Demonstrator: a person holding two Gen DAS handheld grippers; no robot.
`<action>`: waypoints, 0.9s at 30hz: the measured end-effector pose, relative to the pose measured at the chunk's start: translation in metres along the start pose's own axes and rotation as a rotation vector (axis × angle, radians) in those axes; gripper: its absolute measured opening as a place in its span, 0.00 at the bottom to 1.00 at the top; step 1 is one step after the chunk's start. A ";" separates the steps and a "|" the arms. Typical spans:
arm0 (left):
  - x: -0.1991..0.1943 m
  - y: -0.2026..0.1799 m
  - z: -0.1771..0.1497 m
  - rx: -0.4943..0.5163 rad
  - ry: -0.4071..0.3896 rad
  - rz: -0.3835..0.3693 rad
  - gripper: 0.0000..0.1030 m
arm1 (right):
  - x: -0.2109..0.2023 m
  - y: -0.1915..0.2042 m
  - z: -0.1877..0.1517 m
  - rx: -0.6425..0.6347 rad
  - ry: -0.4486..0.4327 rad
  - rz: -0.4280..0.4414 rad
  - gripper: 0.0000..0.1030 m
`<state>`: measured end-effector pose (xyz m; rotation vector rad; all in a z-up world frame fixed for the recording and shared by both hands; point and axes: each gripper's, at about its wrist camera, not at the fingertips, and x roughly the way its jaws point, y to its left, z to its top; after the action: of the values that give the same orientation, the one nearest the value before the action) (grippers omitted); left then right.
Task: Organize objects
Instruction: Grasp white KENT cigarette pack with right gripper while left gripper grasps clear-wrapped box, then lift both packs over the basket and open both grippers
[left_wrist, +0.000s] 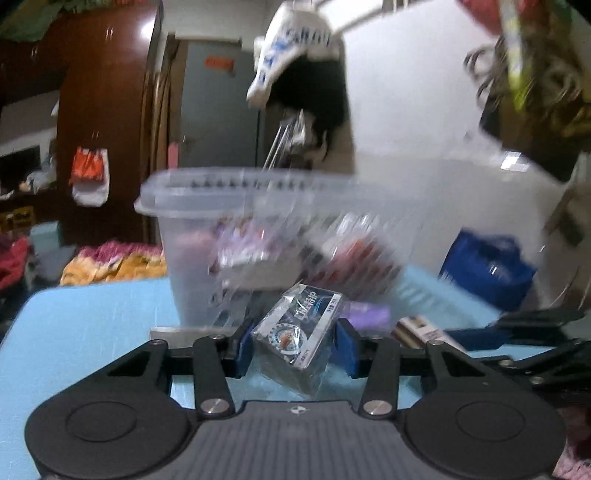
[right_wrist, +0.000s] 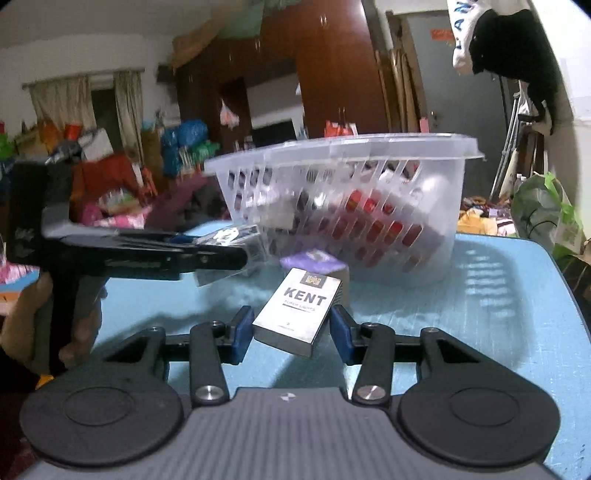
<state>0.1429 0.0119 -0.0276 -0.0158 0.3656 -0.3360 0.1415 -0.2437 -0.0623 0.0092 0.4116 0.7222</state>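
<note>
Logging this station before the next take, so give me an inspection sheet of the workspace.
Surface: blue table, mostly bare.
Job's things: clear slotted basket holding packs; wrapped blue-white pack; white Kent pack; purple pack beside the basket.
Clutter: nothing seen on the table.
Grippers: left gripper has the wrapped pack between its pads; right gripper has the Kent pack; contact looks likely in both, blur leaves it unsure.
Cables: nothing seen.
Surroundings: dark wooden wardrobe, piled bags and clothes.
</note>
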 end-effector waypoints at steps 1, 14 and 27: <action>-0.003 0.001 0.000 -0.002 -0.016 -0.021 0.48 | -0.001 -0.001 0.000 0.008 -0.010 -0.001 0.47; -0.008 -0.003 -0.002 -0.018 -0.069 -0.042 0.48 | -0.009 -0.001 -0.002 0.007 -0.075 -0.025 0.47; -0.014 0.005 -0.003 0.003 -0.049 0.010 0.46 | -0.013 -0.003 -0.003 0.006 -0.121 -0.029 0.47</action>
<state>0.1311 0.0210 -0.0260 -0.0193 0.3161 -0.3256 0.1339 -0.2544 -0.0605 0.0520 0.2973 0.6886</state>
